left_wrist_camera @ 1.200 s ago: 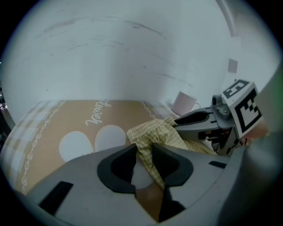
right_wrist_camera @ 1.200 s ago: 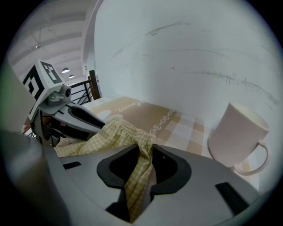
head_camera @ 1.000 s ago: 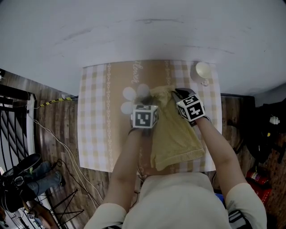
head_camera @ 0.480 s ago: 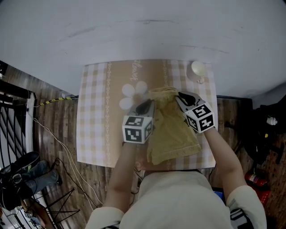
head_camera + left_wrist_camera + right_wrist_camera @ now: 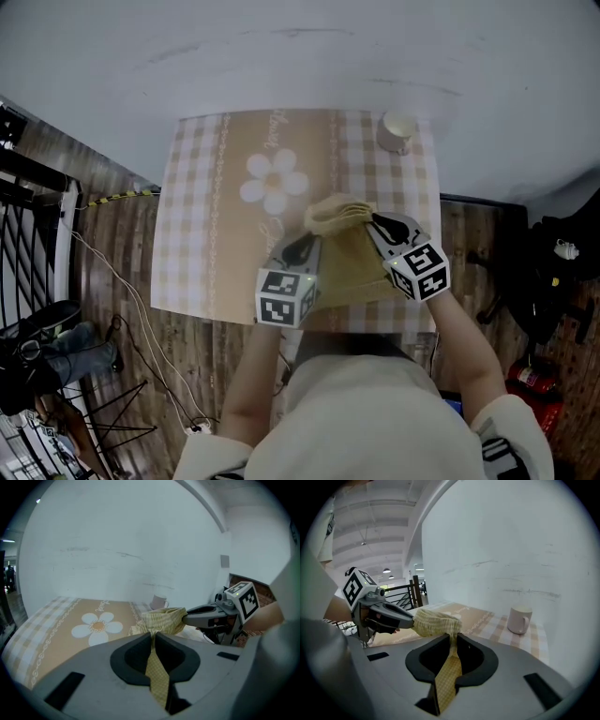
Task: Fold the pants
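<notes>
My left hand-held gripper (image 5: 298, 251) has just been closing tighter, and like my right hand-held gripper (image 5: 380, 226) it pinches a bunched edge of the yellow checked cloth pants (image 5: 352, 267). Since a second ago both have lifted that edge off the beige checked, daisy-printed surface (image 5: 197, 216) and drawn it toward me, so I judge the fold to be underway

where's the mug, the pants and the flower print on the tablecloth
mug (image 5: 397, 129): head view, on its open top
pants (image 5: 349, 267): head view, on the middle of the yellow cloth
flower print (image 5: 274, 183): head view, on its centre
</notes>
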Available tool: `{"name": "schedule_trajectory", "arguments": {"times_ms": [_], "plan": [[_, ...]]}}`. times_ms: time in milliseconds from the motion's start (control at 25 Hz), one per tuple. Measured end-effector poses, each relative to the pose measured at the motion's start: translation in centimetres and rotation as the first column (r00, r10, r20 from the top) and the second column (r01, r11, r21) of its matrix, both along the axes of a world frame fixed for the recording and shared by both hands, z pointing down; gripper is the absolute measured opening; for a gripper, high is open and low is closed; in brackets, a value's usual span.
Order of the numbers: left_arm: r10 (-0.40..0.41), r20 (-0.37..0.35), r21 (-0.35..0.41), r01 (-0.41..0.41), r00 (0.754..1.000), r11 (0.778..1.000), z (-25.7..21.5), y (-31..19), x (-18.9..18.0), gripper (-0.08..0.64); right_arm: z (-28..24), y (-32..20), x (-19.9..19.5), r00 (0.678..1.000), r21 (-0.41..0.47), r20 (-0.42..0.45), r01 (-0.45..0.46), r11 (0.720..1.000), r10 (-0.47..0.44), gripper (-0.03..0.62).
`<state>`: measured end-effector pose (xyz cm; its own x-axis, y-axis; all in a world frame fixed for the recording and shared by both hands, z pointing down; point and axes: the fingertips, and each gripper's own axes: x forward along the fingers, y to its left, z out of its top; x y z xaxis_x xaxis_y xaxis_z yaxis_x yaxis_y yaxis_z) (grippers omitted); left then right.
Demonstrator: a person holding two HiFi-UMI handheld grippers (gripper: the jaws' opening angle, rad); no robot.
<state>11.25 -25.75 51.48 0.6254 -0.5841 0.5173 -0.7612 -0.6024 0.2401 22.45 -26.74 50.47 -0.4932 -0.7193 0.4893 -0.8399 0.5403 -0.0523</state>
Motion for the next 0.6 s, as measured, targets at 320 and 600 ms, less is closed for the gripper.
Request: {"name": "schedule_trajectory", "arguments": {"times_ms": [320, 600], "plan": [[0.017, 0.144, 0.028, -0.021, 0.989, 0.999, 1.4, 6.5, 0.4, 0.028, 1.2, 6.1, 0.3, 1.000, -0.021, -0.012, 0.027, 0.999, -0.027, 0.041], [0.033, 0.271, 0.037, -0.044, 0.962, 0.998, 3.7, 11.4, -0.2, 0.029, 2.9, 10.8, 0.8, 1.000, -0.051, -0.017, 0.011, 0.999, -0.012, 0.041]]}}
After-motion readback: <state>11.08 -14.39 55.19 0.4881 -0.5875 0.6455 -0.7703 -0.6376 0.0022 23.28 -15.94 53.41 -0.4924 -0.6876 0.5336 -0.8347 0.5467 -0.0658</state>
